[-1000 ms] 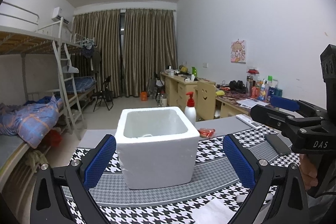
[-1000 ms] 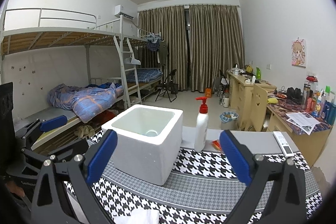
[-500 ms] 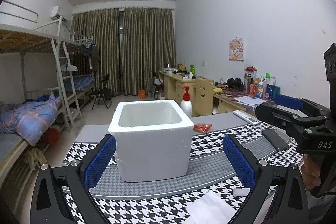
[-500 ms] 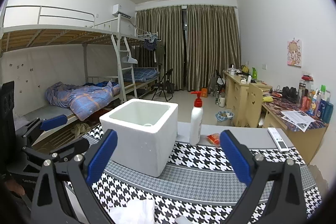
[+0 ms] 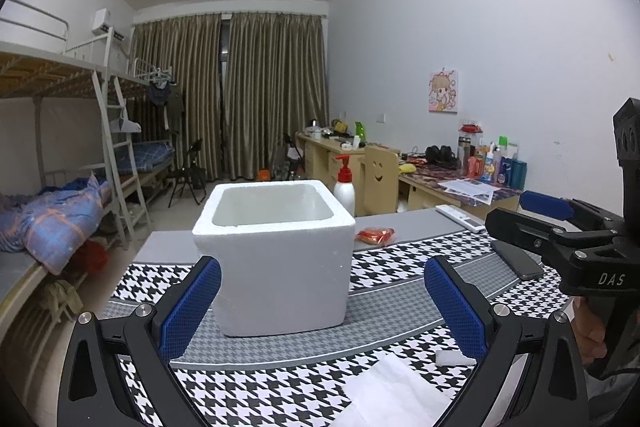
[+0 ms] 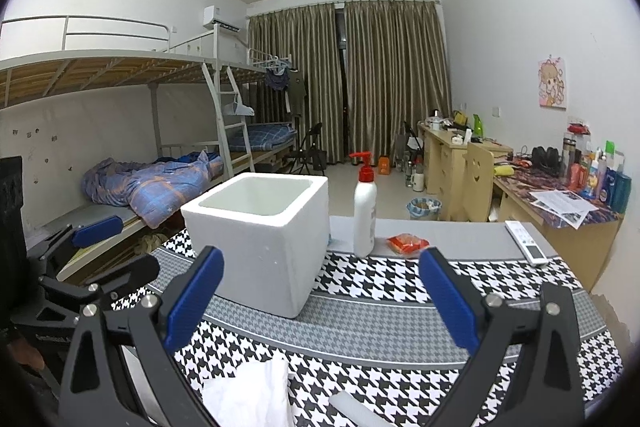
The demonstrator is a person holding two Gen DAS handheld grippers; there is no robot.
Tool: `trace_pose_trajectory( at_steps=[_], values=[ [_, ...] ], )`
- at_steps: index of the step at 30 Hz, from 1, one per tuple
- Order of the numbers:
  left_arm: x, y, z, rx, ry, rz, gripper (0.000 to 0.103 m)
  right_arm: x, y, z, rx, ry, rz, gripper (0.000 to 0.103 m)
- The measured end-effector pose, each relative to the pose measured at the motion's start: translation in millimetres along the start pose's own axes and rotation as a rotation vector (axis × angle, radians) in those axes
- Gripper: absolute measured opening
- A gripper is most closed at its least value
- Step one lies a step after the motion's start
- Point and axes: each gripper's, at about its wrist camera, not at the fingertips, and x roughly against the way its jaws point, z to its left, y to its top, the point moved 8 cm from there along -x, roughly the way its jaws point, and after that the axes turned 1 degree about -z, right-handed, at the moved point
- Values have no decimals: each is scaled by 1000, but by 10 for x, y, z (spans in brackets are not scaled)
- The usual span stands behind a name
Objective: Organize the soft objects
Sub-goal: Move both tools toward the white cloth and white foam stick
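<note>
Two grippers hover above the houndstooth cloth (image 5: 392, 267), jaws spread wide and holding nothing: the left gripper (image 5: 322, 303) and the right gripper (image 6: 320, 301). Between and just below the left one's blue pads lies a white soft sheet (image 5: 394, 393) (crumpled, at the near edge), with a small white foam piece (image 5: 454, 357) beside it. Beyond stands the white foam box (image 5: 276, 259), open-topped; a pump bottle (image 6: 365, 213) and a red packet (image 6: 407, 242) sit behind it
</note>
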Motion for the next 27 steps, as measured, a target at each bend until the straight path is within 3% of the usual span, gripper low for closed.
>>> trace_pose_trajectory(
  at_steps=[27],
  values=[
    [-109, -344, -151, 14, -10, 74, 102, 108, -423, -146, -17, -56, 53, 100]
  ],
)
